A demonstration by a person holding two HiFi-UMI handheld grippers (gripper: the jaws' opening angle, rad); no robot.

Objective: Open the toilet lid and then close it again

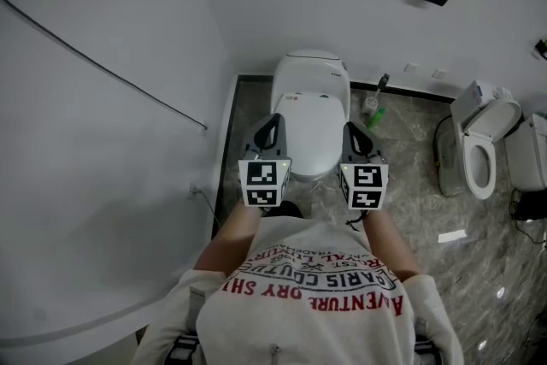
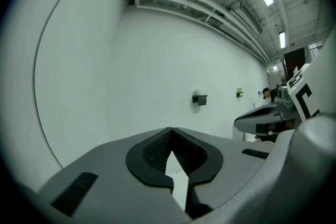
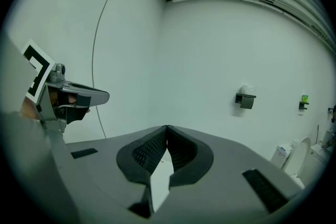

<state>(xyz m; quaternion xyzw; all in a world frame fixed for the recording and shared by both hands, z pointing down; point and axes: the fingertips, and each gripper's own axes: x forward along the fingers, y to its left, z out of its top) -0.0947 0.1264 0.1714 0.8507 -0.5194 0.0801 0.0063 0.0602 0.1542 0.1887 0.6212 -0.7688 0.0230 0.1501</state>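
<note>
Head view: the toilet lid (image 1: 309,122) is lying shut on the bowl in the corner. The left hand-held gripper (image 1: 272,129) and right hand-held gripper (image 1: 354,138) are hanging over its two sides.

Left gripper view: its jaws are sitting pressed together, gripping nothing, pointing at bare wall.

Right gripper view: same deal, closed up and empty.

I'm guessing that lid is light, stiff, glossy plastic, so pretty slippery. Hooking under the front lip, far from the hinge, is looking like the best bet.
</note>
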